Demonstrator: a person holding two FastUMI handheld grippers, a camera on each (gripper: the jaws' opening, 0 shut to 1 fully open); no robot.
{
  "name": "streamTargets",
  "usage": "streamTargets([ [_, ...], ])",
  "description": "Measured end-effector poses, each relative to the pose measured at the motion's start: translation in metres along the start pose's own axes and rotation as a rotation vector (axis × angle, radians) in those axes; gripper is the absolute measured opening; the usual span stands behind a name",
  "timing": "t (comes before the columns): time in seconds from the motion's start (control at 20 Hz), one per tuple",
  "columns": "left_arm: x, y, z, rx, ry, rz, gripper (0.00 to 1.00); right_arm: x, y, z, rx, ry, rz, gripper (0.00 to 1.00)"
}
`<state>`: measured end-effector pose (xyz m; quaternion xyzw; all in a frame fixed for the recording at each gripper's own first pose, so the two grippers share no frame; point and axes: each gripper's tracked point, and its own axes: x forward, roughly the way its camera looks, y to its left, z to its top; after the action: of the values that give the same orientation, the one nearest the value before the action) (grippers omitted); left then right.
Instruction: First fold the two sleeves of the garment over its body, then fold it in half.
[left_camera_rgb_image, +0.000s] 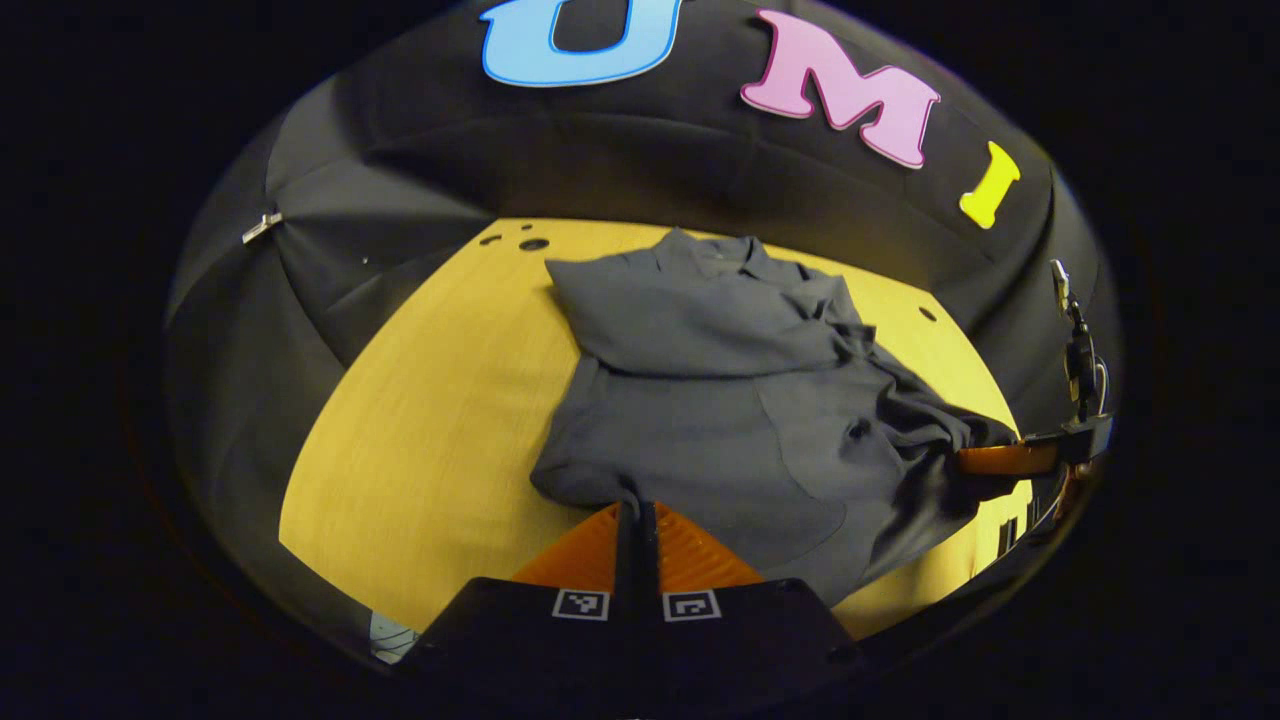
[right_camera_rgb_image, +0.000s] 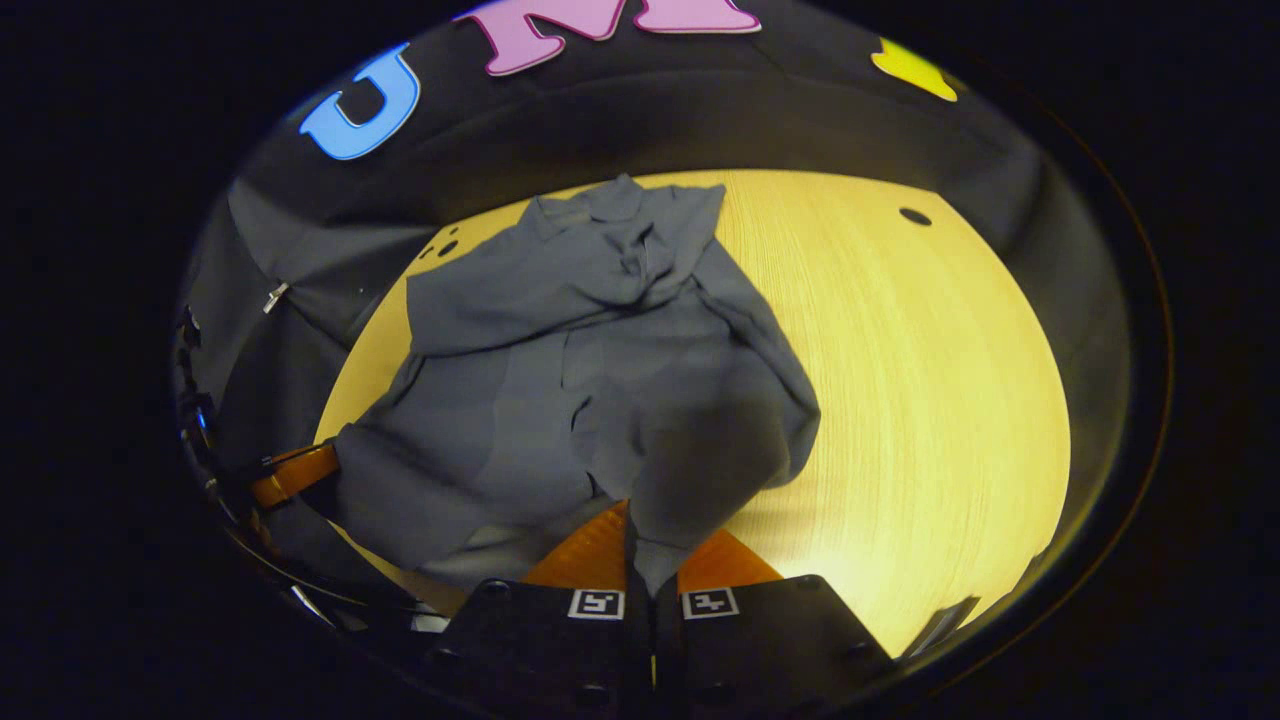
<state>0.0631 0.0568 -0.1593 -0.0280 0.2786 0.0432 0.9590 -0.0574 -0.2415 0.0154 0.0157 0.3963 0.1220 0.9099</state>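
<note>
Left gripper view: the grey garment (left_camera_rgb_image: 730, 400) lies on the yellow wooden table (left_camera_rgb_image: 420, 440), collar toward the booth's far wall, with both sleeves already laid across its body, so the step in hand is judged to be the fold in half. The left gripper (left_camera_rgb_image: 637, 515) is clenched on the garment's near hem at one corner, its two fingers pressed together with cloth pinched between them. At the garment's opposite hem corner the other gripper has the cloth bunched and raised off the table.

Right gripper view: the right gripper (right_camera_rgb_image: 640, 525) likewise grasps the garment (right_camera_rgb_image: 590, 380), a fold of hem caught between its closed fingers and billowing just beyond them; the left gripper (right_camera_rgb_image: 295, 472) shows at the garment's far side, at its hem.

To do this step well, both grippers should lift the hem evenly, carry it at matched height toward the collar, and keep the cloth taut between them so the folded sleeves do not slide out. Uneven travel would probably skew the crease. Release only once hem meets the shoulders.
</note>
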Motion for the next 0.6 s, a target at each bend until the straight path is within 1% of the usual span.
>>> streamTargets([
  [0.2, 0.004, 0.001, 0.059, -0.028, -0.087, -0.013, 0.05, 0.003, -0.003, 0.059, -0.006, -0.096, 0.017, 0.06],
  [0.4, 0.023, 0.004, 0.115, -0.031, -0.159, -0.009, 0.05, 0.013, 0.0, 0.109, -0.017, -0.162, 0.031, 0.06],
  [0.45, 0.029, 0.002, 0.13, -0.041, -0.175, -0.014, 0.02, 0.017, 0.001, 0.121, -0.025, -0.177, 0.033, 0.06],
  [0.5, 0.034, 0.0, 0.143, -0.045, -0.189, -0.019, 0.06, 0.022, 0.002, 0.132, -0.034, -0.187, 0.035, 0.06],
  [0.6, 0.046, 0.003, 0.17, -0.031, -0.218, -0.015, 0.05, 0.031, 0.005, 0.156, -0.044, -0.21, 0.042, 0.07],
])
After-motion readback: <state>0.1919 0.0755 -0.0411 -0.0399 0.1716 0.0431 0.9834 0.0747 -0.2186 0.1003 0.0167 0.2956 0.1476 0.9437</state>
